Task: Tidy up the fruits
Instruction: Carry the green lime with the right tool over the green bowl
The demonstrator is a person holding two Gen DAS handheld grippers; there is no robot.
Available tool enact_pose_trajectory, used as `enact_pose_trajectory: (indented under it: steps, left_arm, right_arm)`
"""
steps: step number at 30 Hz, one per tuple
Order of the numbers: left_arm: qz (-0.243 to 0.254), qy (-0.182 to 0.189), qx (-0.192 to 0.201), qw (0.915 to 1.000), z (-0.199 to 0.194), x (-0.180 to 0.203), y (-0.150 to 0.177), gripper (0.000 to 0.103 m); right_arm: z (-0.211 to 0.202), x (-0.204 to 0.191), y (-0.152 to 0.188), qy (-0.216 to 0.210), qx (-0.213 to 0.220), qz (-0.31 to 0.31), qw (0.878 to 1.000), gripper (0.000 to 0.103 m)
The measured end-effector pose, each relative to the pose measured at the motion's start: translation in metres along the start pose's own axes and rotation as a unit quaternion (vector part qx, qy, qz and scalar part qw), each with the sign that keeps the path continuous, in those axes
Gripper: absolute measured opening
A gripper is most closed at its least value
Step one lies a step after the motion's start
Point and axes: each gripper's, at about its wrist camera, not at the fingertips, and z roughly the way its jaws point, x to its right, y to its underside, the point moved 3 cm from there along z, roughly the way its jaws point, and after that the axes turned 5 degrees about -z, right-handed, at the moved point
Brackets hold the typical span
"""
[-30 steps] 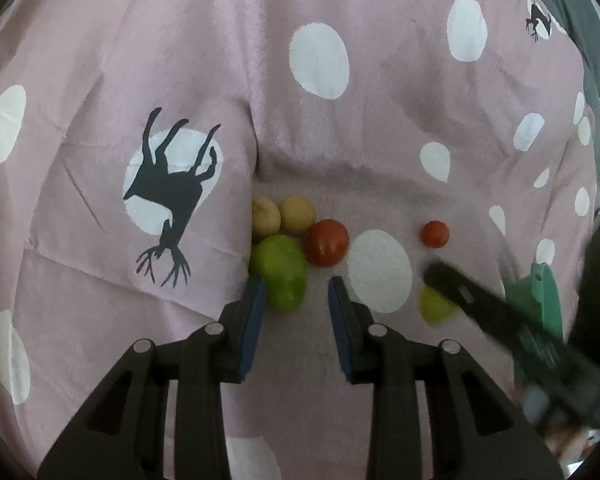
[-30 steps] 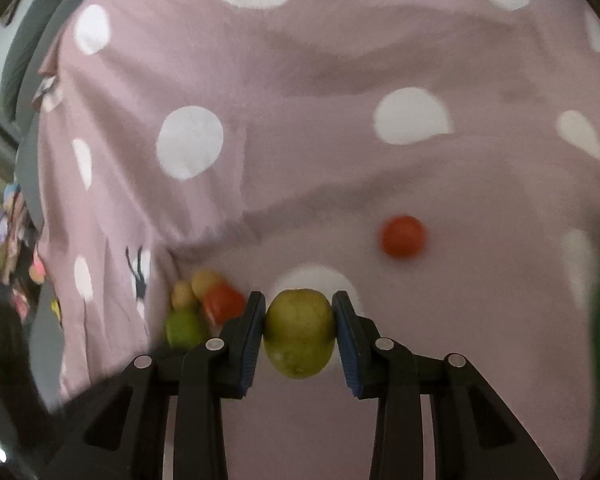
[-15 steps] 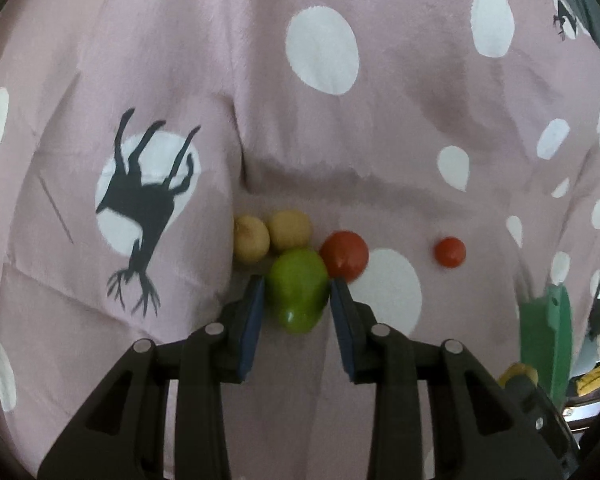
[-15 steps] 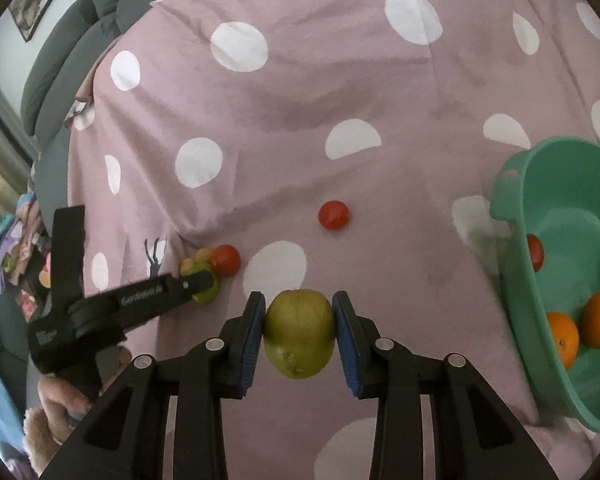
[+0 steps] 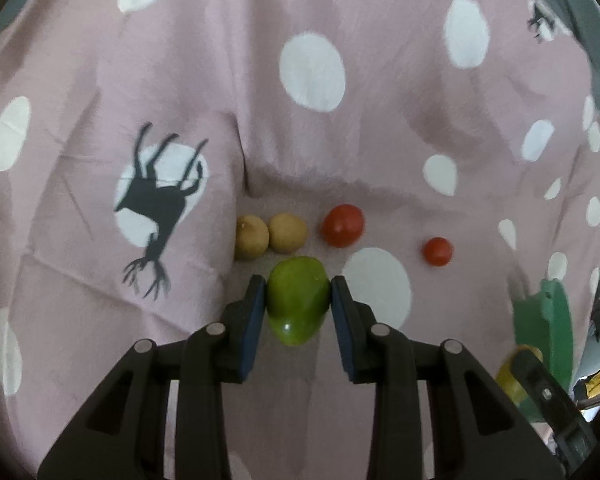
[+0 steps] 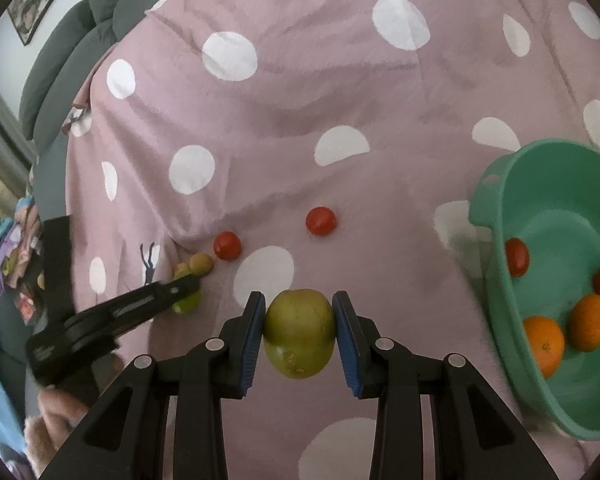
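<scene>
Soft spotted bedspread (image 6: 300, 100); left gripper (image 5: 298, 304) clamps the lime (image 5: 298, 300), right gripper (image 6: 299, 322) the pear (image 6: 299, 332); either fruit may slip, rolling downslope.

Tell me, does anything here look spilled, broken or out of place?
Nothing looks spilled or damaged. The only untidy part: two red tomatoes and two small yellowish fruits lie loose on the dotted blanket, outside the green bowl, which already holds oranges.

Black hand-held gripper (image 5: 298, 300) frames, blue pads (image 6: 256, 320) (silver screw heads), white lettering along one.
</scene>
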Motion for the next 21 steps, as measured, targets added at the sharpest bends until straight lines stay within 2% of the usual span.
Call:
enact_pose_trajectory:
  steps: [4, 9, 13, 21]
  left_arm:
    - [0.002, 0.019, 0.024, 0.9995, -0.026, 0.003, 0.004, 0.033]
    - [0.022, 0.054, 0.054, 0.9968, -0.063, 0.014, 0.011, 0.033]
    - [0.042, 0.068, 0.07, 0.9943, -0.083, 0.026, 0.018, 0.033]
    - [0.082, 0.096, 0.094, 0.9876, -0.106, 0.054, 0.031, 0.033]
  right_arm:
    - [-0.008, 0.001, -0.003, 0.006, 0.012, -0.005, 1.0, 0.037]
    - [-0.02, 0.002, -0.006, 0.014, 0.027, -0.009, 0.999, 0.037]
    - [-0.033, 0.003, -0.008, 0.012, 0.043, -0.009, 0.999, 0.037]
    - [-0.063, 0.012, -0.014, 0.02, 0.079, -0.013, 0.997, 0.037]
